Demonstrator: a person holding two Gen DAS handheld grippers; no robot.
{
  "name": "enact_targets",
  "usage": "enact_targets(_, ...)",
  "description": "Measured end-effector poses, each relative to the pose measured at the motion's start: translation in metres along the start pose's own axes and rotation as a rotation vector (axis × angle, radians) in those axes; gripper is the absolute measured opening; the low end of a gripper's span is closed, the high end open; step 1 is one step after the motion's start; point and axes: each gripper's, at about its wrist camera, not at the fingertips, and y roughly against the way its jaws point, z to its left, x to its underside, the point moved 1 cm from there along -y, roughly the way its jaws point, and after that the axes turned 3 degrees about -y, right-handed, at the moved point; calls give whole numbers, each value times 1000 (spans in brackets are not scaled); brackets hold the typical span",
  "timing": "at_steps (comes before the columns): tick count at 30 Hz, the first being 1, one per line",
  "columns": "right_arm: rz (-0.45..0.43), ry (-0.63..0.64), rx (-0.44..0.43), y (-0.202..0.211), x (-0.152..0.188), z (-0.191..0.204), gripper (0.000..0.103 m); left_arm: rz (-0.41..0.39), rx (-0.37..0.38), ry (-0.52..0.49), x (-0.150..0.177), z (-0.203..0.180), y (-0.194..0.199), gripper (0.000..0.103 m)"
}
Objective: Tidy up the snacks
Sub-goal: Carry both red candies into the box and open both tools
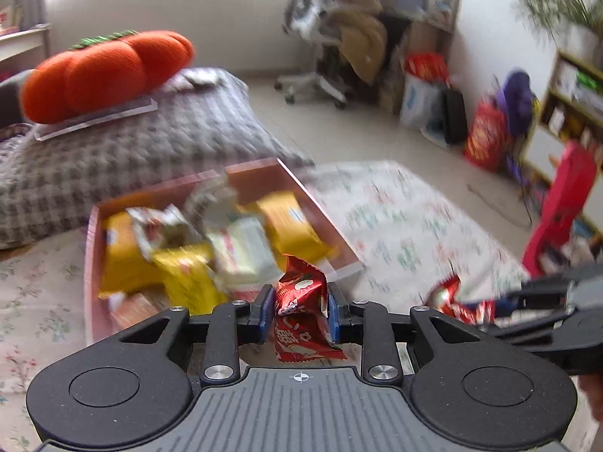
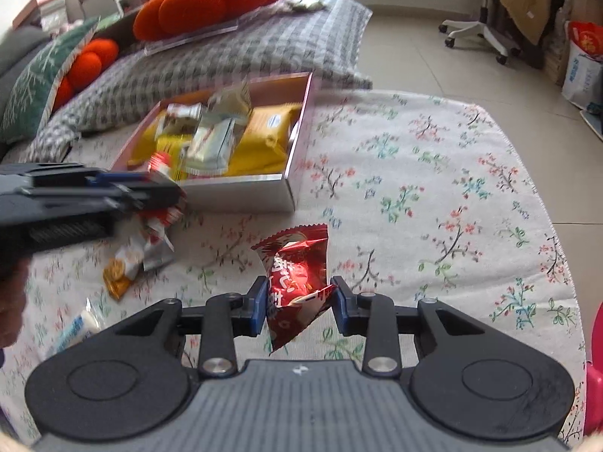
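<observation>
Low in the centre of the left wrist view, the left tongs (image 1: 300, 310) pinch a red snack packet (image 1: 301, 301) between their blue pads (image 1: 266, 310) — packet upright, crumpled, white print on its face. Just beyond it, mid-left of the frame, sits the pink cardboard box (image 1: 90, 263), holding yellow snack bags (image 1: 290, 222) and pale wrappers heaped together; the view is motion-blurred, so labels cannot be read. At the right edge, the right tongs (image 1: 490, 307) enter from the side with a second red packet (image 1: 458, 303) at their tips.

Right wrist view, lower centre: right tongs (image 2: 300, 307) pressed onto the second red packet (image 2: 297, 282), which stands tilted between the pads (image 2: 259, 309) above the floral cloth (image 2: 433, 188). The box (image 2: 245, 192) lies in the upper-middle of the frame on that cloth, its near wall facing the camera. Left tongs (image 2: 150, 192) reach in from the left edge, their red packet (image 2: 166, 218) close to the box's near left corner — touching or not, cannot tell.

Loose on the cloth at lower left: an orange-and-white wrapper (image 2: 120, 267) and a small clear packet (image 2: 81, 326), apart from each other. An orange plush cushion (image 2: 211, 0) rests on a grey checked blanket (image 2: 245, 49) in the upper left.
</observation>
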Motion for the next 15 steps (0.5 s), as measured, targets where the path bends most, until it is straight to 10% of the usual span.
enact_targets(15,-115,-86,-66,-2,-36,17,32,-62,-198,139,-15,69,13,26)
